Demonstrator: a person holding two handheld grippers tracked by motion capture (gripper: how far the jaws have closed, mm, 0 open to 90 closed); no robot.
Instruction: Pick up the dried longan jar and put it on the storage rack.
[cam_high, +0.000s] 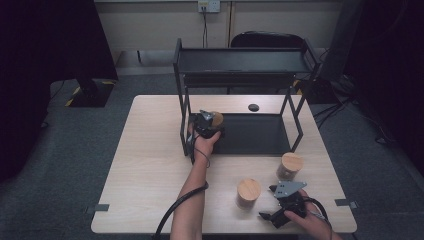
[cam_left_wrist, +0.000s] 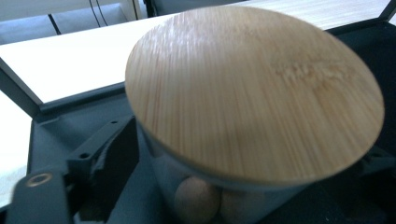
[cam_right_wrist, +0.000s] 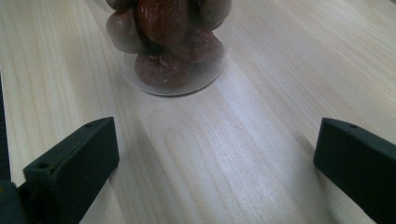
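In the high view I see my left hand-held gripper (cam_high: 209, 121) on the lower tray of the black two-tier shelf (cam_high: 240, 62), at its near left corner, around a glass jar with a bamboo lid (cam_high: 216, 118); two more lidded jars stand on the counter (cam_high: 150, 165), one near the middle front (cam_high: 248, 192) and one further right by the shelf's leg (cam_high: 290, 165), with my right hand-held gripper (cam_high: 274, 216) resting low at the front edge. The jar on the tray sits close to the shelf's left upright, so I judge that pulling back carelessly could knock it against the frame or tip it. In the left gripper view the bamboo lid (cam_left_wrist: 254, 88) looms large and slightly blurred, with the left jaw standing off from the glass wall and round pale contents (cam_left_wrist: 196, 198) visible below; the jaws look loosened rather than clamped, with the jar between them. The risk here, as I read it, is that a jaw catches under the lid's overhang as I withdraw and lifts or drags the jar. In the right gripper view the jaws stand wide apart and empty over bare wood, with a jar of dark red fruit (cam_right_wrist: 170, 44) just ahead. Advancing off-centre could push that jar along the counter instead of straddling it.
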